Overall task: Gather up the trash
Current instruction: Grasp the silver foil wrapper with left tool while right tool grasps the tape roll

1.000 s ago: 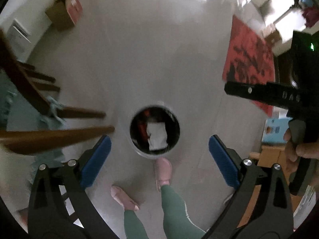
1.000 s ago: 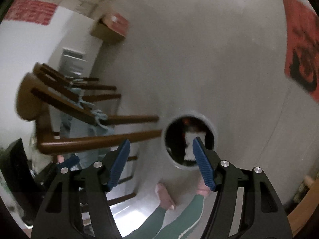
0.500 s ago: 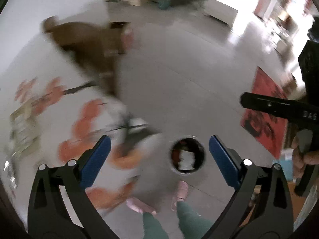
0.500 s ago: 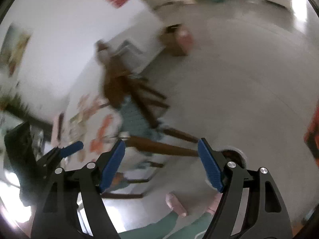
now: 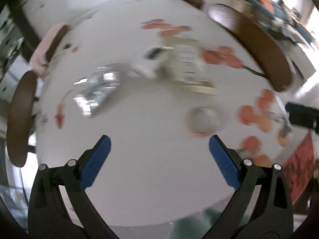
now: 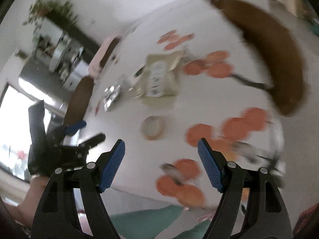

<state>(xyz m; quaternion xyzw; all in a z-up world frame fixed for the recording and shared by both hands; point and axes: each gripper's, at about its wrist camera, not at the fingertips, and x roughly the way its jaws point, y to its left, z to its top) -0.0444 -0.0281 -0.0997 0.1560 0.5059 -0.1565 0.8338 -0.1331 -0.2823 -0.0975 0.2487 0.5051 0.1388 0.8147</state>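
Note:
On the white table with orange flower print (image 5: pixel 151 171) (image 6: pixel 199 109) lie a crumpled silver wrapper (image 5: pixel 97 91) (image 6: pixel 111 95), a beige paper packet (image 5: pixel 187 69) (image 6: pixel 159 77) and a small round lid-like piece (image 5: pixel 202 120) (image 6: pixel 152 127). My left gripper (image 5: pixel 159 159) is open and empty above the near table edge. My right gripper (image 6: pixel 161 163) is open and empty, near the round piece. The views are blurred by motion.
Brown wooden chair backs stand around the table (image 5: pixel 259 49) (image 5: pixel 19 117) (image 6: pixel 269 59). A pink cushioned chair (image 5: pixel 47 45) is at the far left. A shelf with plants (image 6: pixel 55 29) is behind. My left gripper also shows in the right wrist view (image 6: pixel 65 139).
Both grippers swung up from the floor bin to face the table top. The bin and the floor have left view. Both jaws stay open and empty.

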